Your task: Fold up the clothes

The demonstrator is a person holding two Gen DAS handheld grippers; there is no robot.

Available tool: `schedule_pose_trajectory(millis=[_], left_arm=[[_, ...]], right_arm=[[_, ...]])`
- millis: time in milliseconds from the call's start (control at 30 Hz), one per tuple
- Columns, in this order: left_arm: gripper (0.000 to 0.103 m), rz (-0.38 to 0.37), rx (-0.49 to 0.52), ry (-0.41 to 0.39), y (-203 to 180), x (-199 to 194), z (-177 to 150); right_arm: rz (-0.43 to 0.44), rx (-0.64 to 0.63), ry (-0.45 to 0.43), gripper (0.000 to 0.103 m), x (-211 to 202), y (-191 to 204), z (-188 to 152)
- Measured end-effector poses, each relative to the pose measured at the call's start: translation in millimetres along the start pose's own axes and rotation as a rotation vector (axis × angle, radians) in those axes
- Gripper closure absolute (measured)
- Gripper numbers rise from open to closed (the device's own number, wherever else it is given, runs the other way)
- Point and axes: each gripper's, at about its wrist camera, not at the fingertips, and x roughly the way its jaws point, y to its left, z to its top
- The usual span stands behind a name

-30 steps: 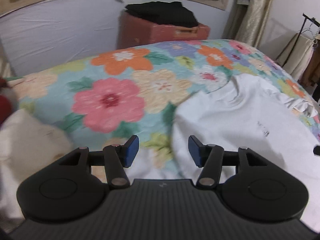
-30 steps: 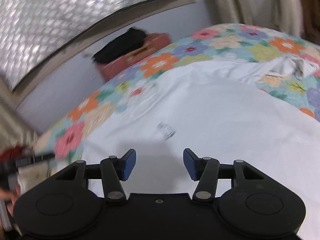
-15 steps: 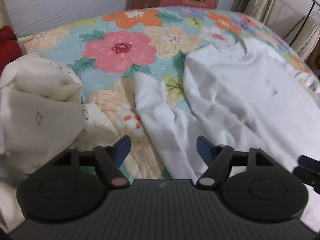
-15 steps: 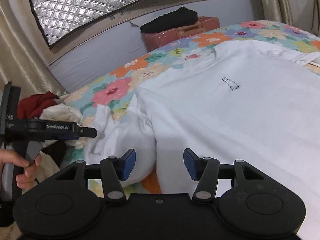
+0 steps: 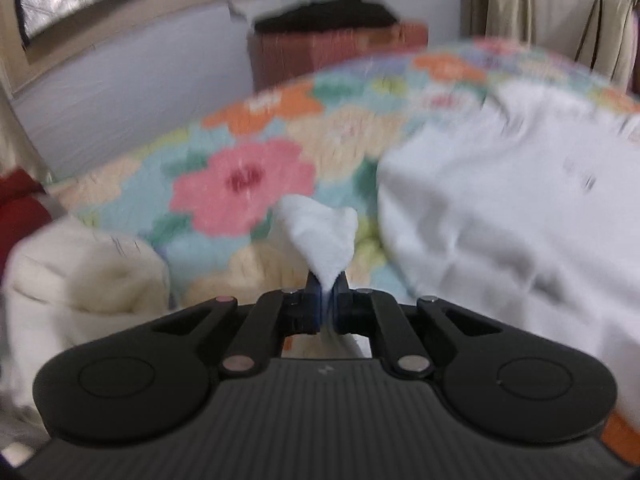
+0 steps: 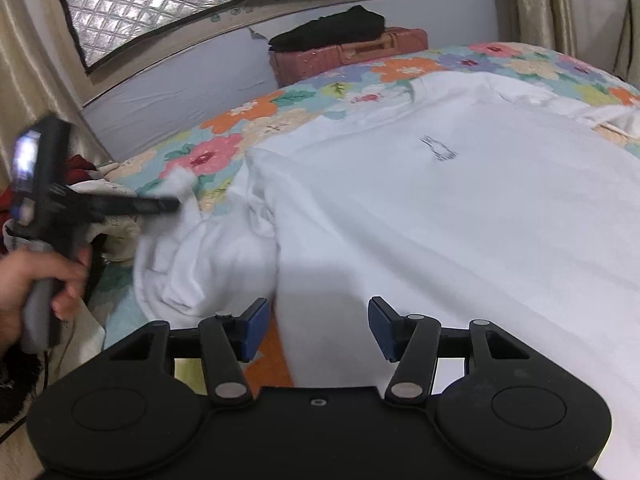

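A white long-sleeved shirt (image 6: 440,200) with a small dark print lies flat, front up, on the floral bedspread (image 6: 256,108). My left gripper (image 5: 326,280) is shut on the end of the shirt's left sleeve (image 5: 320,232), and a tuft of white cloth stands up from between the blue pads. In the right wrist view the left gripper (image 6: 176,205) is blurred, with a person's hand (image 6: 28,280) on its handle. My right gripper (image 6: 318,320) stands open just above the shirt's near left side, with the edge of the shirt's body below the gap. The rest of the sleeve (image 6: 208,256) lies bunched beside it.
A cream garment pile (image 5: 80,272) and red cloth (image 5: 20,208) lie at the bed's left edge. A reddish suitcase (image 6: 348,56) topped with black clothes (image 6: 332,32) stands behind the bed against the wall. Curtains (image 6: 536,4) hang at the far right.
My left gripper opened wider, dropped onto the sleeve end and shut on it; the cuff now stands up from its pads. The right gripper swung left and down, then settled over the shirt's near side.
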Motion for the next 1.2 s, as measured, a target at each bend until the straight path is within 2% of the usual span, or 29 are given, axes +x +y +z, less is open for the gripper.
schedule_pose_trajectory(millis=[100,200,300,367,500,633,733,767,800,833,867,933,1000,1200], left_arm=[[0.098,0.141,0.030,-0.202,7,-52,11],[0.098,0.255,-0.028,-0.374,29,-103,18],[0.098,0.348,-0.133,-0.461,58,-137,16],[0.098,0.454,-0.195,-0.506,75,-160,5],[0.098,0.660,-0.339,-0.511,111,-194,-32],[0.098,0.664,-0.469,-0.364,140,-190,-57],[0.096,0.607,-0.507,-0.278,149,-181,-61],[0.087,0.576,-0.511,-0.249,150,-178,-62],[0.066,0.540,-0.509,-0.220,150,-175,-62],[0.057,0.505,-0.521,-0.207,151,-176,-65],[0.052,0.470,-0.532,-0.200,152,-178,-68],[0.050,0.415,-0.544,-0.204,148,-185,-73],[0.038,0.366,-0.536,-0.204,140,-192,-71],[0.013,0.205,-0.430,-0.256,91,-209,-48]], right_arm=[[-0.021,0.028,0.010,0.043,-3,-10,-8],[-0.027,0.053,0.018,0.043,-5,-19,-14],[-0.036,0.069,0.029,0.042,-6,-26,-19],[-0.050,0.076,0.040,0.042,-5,-29,-22],[-0.047,0.082,0.065,0.042,-4,-34,-28],[-0.058,0.050,0.082,0.041,-5,-32,-31],[-0.063,0.013,0.095,0.038,-7,-29,-33],[-0.066,0.009,0.096,0.038,-8,-28,-34],[-0.068,0.012,0.097,0.038,-9,-28,-35],[-0.067,0.020,0.098,0.038,-11,-29,-37],[-0.065,0.026,0.097,0.038,-13,-30,-38],[-0.069,0.025,0.098,0.037,-17,-32,-41],[-0.083,0.010,0.103,0.037,-26,-32,-43],[-0.145,-0.005,0.041,0.037,-73,-42,-50]])
